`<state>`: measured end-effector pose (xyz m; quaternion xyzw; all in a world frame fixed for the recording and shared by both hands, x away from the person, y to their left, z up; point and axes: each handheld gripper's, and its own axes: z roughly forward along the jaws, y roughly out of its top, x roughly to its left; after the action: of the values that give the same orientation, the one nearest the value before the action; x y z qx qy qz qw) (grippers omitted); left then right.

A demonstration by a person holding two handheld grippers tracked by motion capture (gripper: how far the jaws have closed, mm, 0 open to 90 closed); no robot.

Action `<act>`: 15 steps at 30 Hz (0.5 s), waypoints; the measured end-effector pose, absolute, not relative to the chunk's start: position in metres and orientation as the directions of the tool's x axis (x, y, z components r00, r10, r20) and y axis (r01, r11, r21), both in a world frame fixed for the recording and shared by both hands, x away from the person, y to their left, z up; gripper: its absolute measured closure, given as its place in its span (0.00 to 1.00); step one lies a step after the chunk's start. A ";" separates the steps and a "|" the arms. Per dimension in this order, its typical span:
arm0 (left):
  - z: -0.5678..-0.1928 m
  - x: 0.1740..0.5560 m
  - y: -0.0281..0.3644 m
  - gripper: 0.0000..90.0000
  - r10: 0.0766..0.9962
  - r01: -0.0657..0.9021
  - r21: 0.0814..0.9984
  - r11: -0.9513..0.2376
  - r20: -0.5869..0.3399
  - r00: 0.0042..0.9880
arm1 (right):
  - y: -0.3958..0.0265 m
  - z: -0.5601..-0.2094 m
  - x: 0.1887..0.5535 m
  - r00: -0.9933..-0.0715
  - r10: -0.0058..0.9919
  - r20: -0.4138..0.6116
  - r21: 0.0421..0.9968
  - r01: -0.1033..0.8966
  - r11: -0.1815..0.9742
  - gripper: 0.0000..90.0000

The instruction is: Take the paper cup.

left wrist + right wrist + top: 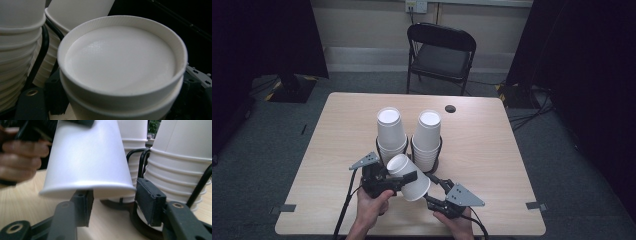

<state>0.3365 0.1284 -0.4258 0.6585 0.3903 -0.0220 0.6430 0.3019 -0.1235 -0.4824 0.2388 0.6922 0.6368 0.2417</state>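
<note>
A black folding chair (441,52) stands beyond the far edge of the worktop (492,150), facing it, on a grey carpet floor (257,165). Near the far edge, right of its middle, the light wood worktop has a round dark cable hole (450,108). Past the chair runs a pale wall (362,25) with a socket plate (416,5) at its top. Dark curtains (592,60) hang at both sides. Cables (527,117) lie on the floor off the far right corner. Tape marks (536,205) sit at the near corners.
</note>
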 end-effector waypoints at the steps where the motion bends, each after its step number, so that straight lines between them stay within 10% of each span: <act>1: -0.425 0.337 0.127 0.22 0.483 0.546 0.827 0.138 -0.537 0.691 | -0.122 -0.483 0.303 -0.765 0.643 -0.038 0.997 0.014 0.075 0.59; 15: -0.416 0.332 0.117 0.22 0.434 0.561 0.816 0.140 -0.560 0.706 | -0.119 -0.474 0.313 -0.757 0.653 -0.019 0.999 -0.032 -0.007 0.71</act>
<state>0.3322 0.1165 -0.4161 0.6538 0.3802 -0.0485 0.6524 0.3126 -0.1194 -0.4745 0.2367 0.6563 0.6691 0.2559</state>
